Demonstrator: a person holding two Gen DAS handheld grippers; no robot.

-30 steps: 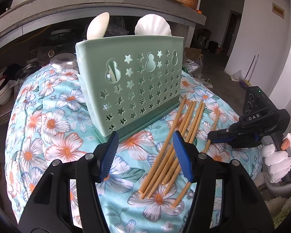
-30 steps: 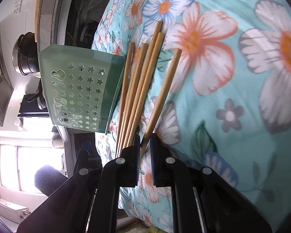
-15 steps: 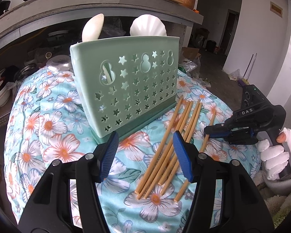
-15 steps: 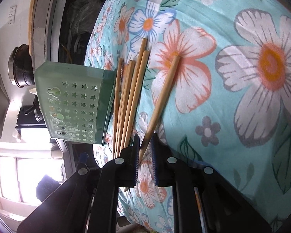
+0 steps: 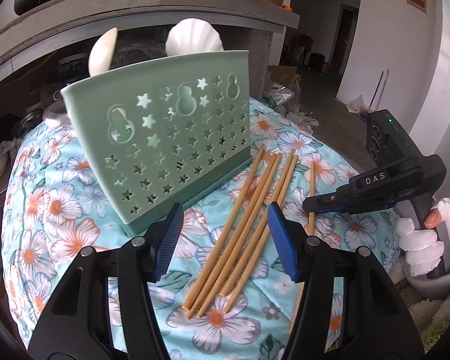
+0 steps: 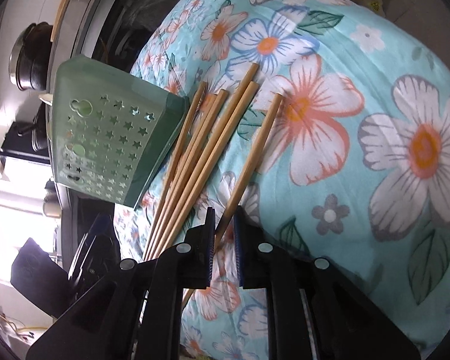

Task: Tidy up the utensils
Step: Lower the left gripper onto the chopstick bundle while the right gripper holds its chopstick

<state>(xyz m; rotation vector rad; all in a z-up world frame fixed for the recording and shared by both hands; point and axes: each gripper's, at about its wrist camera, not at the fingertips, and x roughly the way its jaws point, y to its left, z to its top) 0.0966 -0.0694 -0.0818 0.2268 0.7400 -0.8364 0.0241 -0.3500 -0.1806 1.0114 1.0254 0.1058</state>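
**A:** Chopsticks first: where are yours lying?

**B:** Your bamboo-coloured wooden chopsticks (image 5: 246, 225) lie on the turquoise floral cloth (image 5: 60, 210), just right of the mint-green perforated plastic utensil holder (image 5: 165, 147) with star-shaped cut-outs. The holder stands at the left and far side of the cloth, and the loose sticks fan out from beside its base toward you.

**A:** What is in the holder?

**B:** Two white utensil heads rise above its rim: a smooth spoon-like one (image 5: 102, 51) on the left and a shell-shaped one (image 5: 195, 37) to its right.

**A:** And your left gripper?

**B:** Your left gripper (image 5: 225, 237) hovers over the near part of the bundle with its blue-padded fingers (image 5: 171, 237) spread apart, nothing pinched. Several sticks run between them on the cloth below.

**A:** Further right?

**B:** One single chopstick (image 6: 252, 156) lies apart from the rest, on their right. Your right gripper (image 6: 225, 240) has its fingers nearly pressed together, pinching that stick near its near end. In the left wrist view the black gripper body sits at the right edge of the cloth, held by your white-gloved hand (image 5: 420, 240).
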